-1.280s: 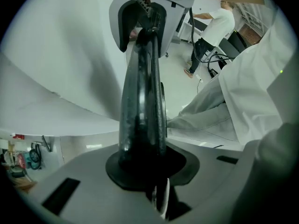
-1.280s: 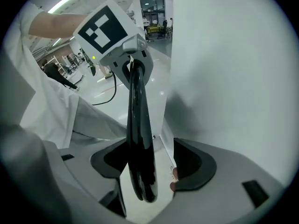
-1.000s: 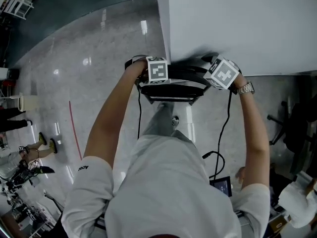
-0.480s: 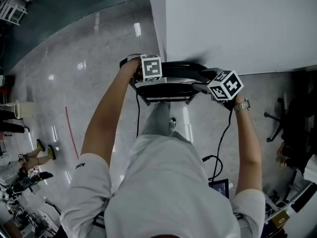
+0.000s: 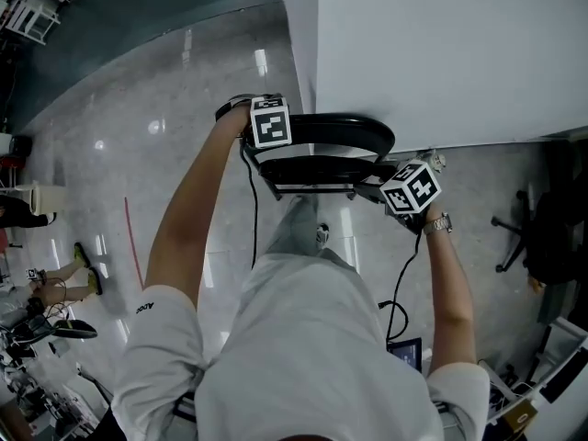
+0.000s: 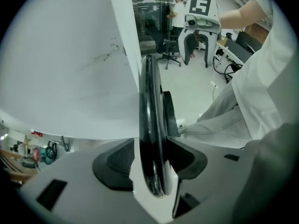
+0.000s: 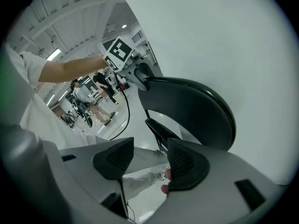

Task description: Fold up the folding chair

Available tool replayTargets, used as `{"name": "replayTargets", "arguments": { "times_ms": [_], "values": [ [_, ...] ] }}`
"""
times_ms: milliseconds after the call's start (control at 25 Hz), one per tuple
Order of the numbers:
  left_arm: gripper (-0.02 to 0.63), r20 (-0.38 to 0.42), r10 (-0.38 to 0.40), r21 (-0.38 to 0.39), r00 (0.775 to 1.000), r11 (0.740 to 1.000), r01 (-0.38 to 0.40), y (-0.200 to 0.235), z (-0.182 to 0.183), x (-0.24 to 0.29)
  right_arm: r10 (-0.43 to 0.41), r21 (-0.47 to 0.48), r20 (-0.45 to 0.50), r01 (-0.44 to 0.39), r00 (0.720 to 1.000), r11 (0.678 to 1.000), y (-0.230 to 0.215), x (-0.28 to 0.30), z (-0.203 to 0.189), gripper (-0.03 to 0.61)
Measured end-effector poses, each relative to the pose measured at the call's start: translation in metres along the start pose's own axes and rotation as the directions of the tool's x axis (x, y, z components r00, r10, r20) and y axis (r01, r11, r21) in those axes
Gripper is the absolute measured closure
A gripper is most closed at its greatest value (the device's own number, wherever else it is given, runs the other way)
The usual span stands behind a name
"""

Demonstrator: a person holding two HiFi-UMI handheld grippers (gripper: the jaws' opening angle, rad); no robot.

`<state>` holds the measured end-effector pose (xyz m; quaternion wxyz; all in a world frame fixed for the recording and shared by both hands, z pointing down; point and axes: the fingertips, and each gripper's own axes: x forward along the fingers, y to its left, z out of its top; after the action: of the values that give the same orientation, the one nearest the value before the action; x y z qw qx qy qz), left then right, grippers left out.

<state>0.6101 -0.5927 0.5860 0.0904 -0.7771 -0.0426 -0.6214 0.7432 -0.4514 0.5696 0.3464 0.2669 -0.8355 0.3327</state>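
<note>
Head view: black folding chair (image 5: pixel 322 150) sits at center top of frame, hard against the white wall (image 5: pixel 441 53), above the glossy floor (image 5: pixel 138 136). Left gripper (image 5: pixel 269 127) is on the chair's upper left edge; right gripper (image 5: pixel 401 191) is just beside its lower right corner, contact unclear. Left gripper view: left gripper (image 6: pixel 152 160) is clamped on the chair's thin black edge (image 6: pixel 152 125), which runs up the middle of the frame; right gripper (image 6: pixel 202 13) is at top. Right gripper view: right gripper (image 7: pixel 149 160) is released, jaws apart, nothing between them; chair (image 7: pixel 196 106) is center-right, just above the right-hand pad (image 7: pixel 187 164).
</note>
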Motion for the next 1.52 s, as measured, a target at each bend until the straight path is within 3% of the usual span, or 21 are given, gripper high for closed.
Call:
{"name": "replayTargets", "arguments": {
  "times_ms": [160,280,440,600,680,800,960,1040,1160,1320,1520],
  "values": [
    [0.41,0.056,0.124,-0.053,0.991,0.991,-0.121,0.001,-0.001,-0.013,-0.044,0.004,0.037,0.044,0.998,0.999,0.011,0.007,-0.008,0.507],
    [0.411,0.12,0.218,-0.154,0.968,0.968,-0.199,0.006,0.0,-0.037,-0.06,0.001,0.073,0.06,0.996,0.998,0.018,0.007,-0.007,0.571],
    [0.415,0.189,0.308,-0.283,0.932,0.926,-0.249,-0.001,-0.014,-0.065,-0.05,-0.017,0.117,0.052,0.992,0.999,0.035,0.015,0.001,0.574],
    [0.558,0.216,0.436,-0.38,0.873,0.862,-0.336,-0.03,-0.027,-0.089,-0.004,-0.038,0.139,0.009,0.99,0.999,0.064,0.028,0.005,0.574],
    [0.576,0.2,0.482,-0.423,0.853,0.828,-0.369,-0.047,-0.041,-0.093,0.025,-0.062,0.141,-0.016,0.99,0.998,0.077,0.038,0.009,0.574],
    [0.601,0.176,0.513,-0.504,0.84,0.78,-0.371,-0.074,-0.065,-0.093,0.065,-0.106,0.137,-0.051,0.988,0.993,0.091,0.055,0.019,0.574],
    [0.603,0.19,0.529,-0.621,0.827,0.717,-0.316,-0.109,-0.093,-0.095,0.11,-0.155,0.128,-0.09,0.986,0.984,0.113,0.077,0.036,0.574],
    [0.603,0.203,0.557,-0.684,0.805,0.669,-0.291,-0.123,-0.105,-0.103,0.13,-0.178,0.13,-0.105,0.983,0.978,0.129,0.085,0.049,0.574],
    [0.603,0.206,0.631,-0.78,0.748,0.568,-0.264,-0.144,-0.126,-0.12,0.155,-0.222,0.135,-0.123,0.979,0.967,0.157,0.103,0.069,0.574],
    [0.603,0.128,0.733,-0.891,0.668,0.38,-0.247,-0.187,-0.172,-0.141,0.196,-0.29,0.122,-0.154,0.973,0.945,0.208,0.135,0.087,0.574],
    [0.603,0.033,0.799,-0.972,0.601,0.165,-0.166,-0.259,-0.229,-0.167,0.236,-0.354,0.115,-0.182,0.965,0.917,0.287,0.164,0.095,0.574]
  ]
}}
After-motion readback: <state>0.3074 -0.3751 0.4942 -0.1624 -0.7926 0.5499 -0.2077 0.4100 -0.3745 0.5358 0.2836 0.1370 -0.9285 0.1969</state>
